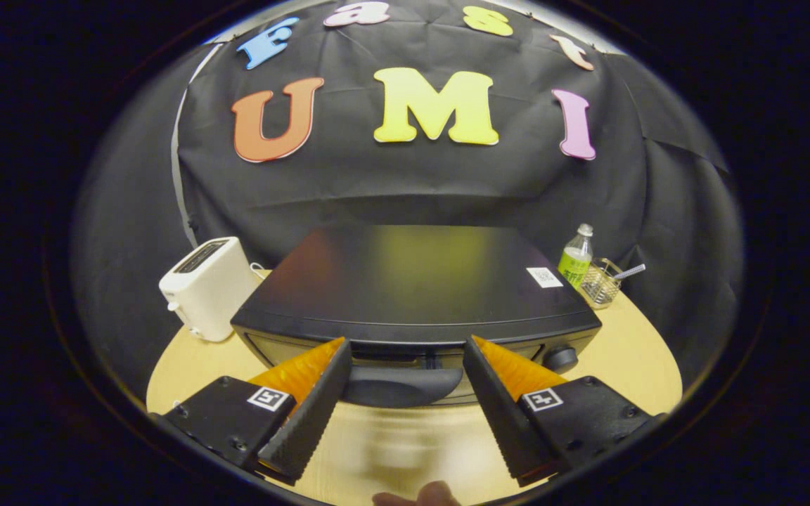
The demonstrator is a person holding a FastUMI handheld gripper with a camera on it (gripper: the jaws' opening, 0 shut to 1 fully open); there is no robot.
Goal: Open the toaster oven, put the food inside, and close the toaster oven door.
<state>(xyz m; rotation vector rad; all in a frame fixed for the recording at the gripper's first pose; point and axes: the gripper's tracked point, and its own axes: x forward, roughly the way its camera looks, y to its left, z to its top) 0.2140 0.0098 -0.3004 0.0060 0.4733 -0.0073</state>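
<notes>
On the bench (630,365): a black oven (412,288), its door shut, in the middle.
Handle (401,385): on the oven's front, between the fingertips, touched by neither.
Hand-held gripper (405,351): fingers spread wide, holding nothing.
Knob (560,359): on the oven's front, beside one finger.
Toaster (207,287): white, beside the oven.
Bottle (576,258): at the oven's other side, beside a glass (600,284).

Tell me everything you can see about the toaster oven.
The toaster oven is a wide, low black box with a smooth, faintly glossy top bearing a small white sticker near its back corner. Its door looks closed, with a dark curved handle and a round knob. It sits on the wooden table, between the open tongs.
</notes>
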